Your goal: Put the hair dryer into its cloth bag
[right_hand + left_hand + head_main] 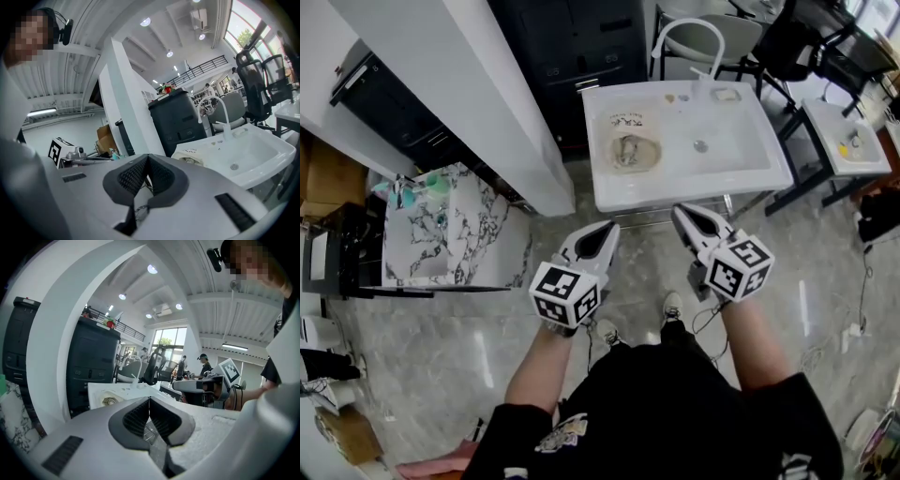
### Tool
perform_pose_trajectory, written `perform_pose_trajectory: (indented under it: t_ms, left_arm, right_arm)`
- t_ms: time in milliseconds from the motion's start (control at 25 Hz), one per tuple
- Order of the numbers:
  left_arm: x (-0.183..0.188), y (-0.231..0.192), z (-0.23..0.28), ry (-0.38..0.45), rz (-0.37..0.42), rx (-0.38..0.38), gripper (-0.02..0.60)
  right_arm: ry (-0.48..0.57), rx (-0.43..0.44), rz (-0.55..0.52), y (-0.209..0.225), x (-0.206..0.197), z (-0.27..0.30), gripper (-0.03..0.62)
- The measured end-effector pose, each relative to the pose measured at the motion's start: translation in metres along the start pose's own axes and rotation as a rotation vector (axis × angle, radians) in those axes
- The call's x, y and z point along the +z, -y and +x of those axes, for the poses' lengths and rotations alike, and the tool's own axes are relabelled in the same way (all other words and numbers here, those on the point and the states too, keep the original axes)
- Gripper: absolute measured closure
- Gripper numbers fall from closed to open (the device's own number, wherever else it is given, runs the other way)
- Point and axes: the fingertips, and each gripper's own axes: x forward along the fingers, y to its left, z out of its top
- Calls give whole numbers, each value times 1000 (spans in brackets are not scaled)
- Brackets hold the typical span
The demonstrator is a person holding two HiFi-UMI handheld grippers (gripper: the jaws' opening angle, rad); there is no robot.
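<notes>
A white basin table [750, 173] stands in front of me. On its left part lies a cream cloth bag with dark print [634, 120], and just below it a beige rounded bundle [635, 152] that looks like the hair dryer; I cannot make out its details. The left gripper view shows that bundle [109, 401], and the right gripper view shows it too [191, 161]. My left gripper [609, 228] and right gripper [678, 212] hover over the floor just short of the table's near edge. Both are shut and empty, with pads touching [149, 399] [147, 157].
A white pillar [459, 94] and a black cabinet [572, 47] stand to the left of and behind the table. A marble-patterned unit [441, 234] is at the left. A chair [703, 42] and a small white table [844, 141] are at the right. Cables [853, 328] lie on the floor.
</notes>
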Motion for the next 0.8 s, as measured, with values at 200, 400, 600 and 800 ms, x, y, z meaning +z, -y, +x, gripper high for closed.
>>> perform_pose_trajectory:
  t_ms: [200, 400, 600, 800]
  left_arm:
    - [-3, 9, 4, -12, 12, -10, 577]
    - [-3, 12, 4, -12, 23, -8, 577]
    - [-1, 15, 5, -12, 22, -5, 577]
    - [1, 17, 5, -9, 23, 0, 577]
  right_arm:
    - [11, -11, 10, 6, -1, -8, 597]
    - [24, -13, 19, 8, -3, -12, 597]
    - [23, -4, 21, 7, -3, -13, 597]
    - [24, -1, 25, 8, 0, -14, 597]
